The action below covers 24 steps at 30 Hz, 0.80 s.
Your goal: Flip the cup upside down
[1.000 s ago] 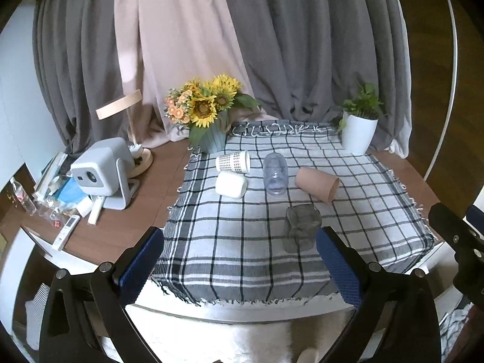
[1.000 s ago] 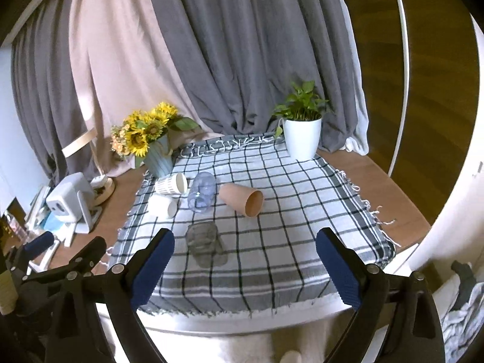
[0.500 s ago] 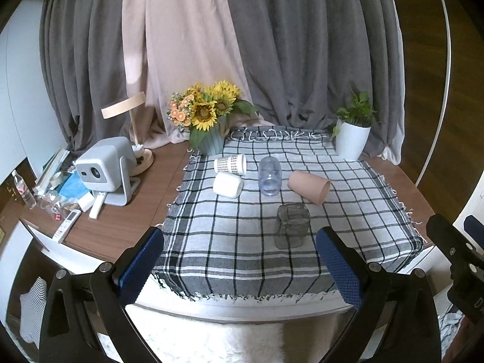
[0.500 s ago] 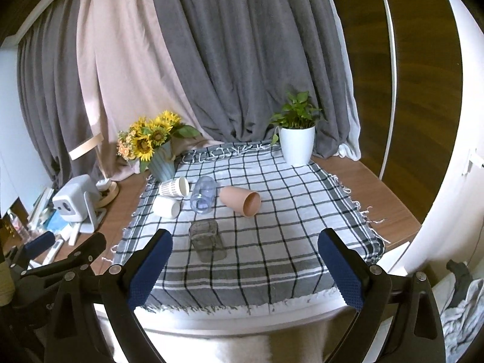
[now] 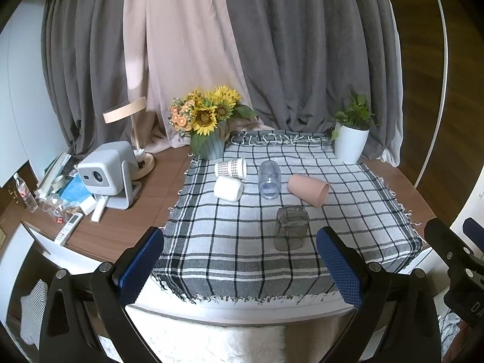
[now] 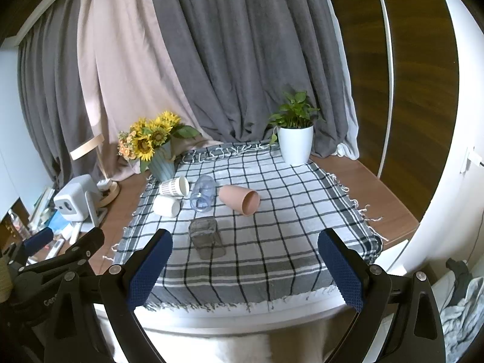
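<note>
Both the left gripper [image 5: 239,267] and right gripper [image 6: 245,267] hover wide open and empty short of the table [image 5: 121,230]; the smoky glass cup [image 5: 291,228] lies nearest on the checked cloth [image 5: 230,242], best approached squarely across its sides.

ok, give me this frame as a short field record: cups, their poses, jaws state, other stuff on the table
surface: checked cloth on a wooden table
cups on side: patterned white cup, plain white cup, clear bluish cup, pink cup
nearest cup: smoky glass cup, standing, which end is up unclear
left gripper: jaws wide open, holding nothing
right gripper: jaws wide open, holding nothing
other: sunflower vase, potted plant, projector
</note>
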### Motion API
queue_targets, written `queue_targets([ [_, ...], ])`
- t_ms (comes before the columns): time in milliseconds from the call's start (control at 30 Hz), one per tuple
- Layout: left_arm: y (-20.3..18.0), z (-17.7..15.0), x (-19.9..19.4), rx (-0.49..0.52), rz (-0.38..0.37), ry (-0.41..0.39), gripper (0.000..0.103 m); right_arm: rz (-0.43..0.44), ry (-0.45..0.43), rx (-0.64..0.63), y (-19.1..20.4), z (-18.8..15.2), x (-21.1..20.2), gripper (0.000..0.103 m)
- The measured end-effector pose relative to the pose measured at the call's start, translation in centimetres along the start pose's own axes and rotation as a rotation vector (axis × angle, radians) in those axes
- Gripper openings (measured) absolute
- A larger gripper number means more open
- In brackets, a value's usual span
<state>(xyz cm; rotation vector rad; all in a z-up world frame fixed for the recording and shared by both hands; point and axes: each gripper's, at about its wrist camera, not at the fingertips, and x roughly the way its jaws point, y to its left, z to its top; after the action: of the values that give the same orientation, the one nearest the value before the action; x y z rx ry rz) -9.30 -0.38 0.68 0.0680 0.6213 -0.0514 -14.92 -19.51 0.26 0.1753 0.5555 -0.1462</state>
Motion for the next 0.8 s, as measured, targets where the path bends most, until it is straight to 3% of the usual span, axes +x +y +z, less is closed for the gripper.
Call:
queue_targets([
  [800, 0.62, 0.49, -0.67, 0.006, 0.004, -0.015, 0.103, 0.005, -0.001, -0.002, 0.47, -0.1, -0.26, 0.097],
])
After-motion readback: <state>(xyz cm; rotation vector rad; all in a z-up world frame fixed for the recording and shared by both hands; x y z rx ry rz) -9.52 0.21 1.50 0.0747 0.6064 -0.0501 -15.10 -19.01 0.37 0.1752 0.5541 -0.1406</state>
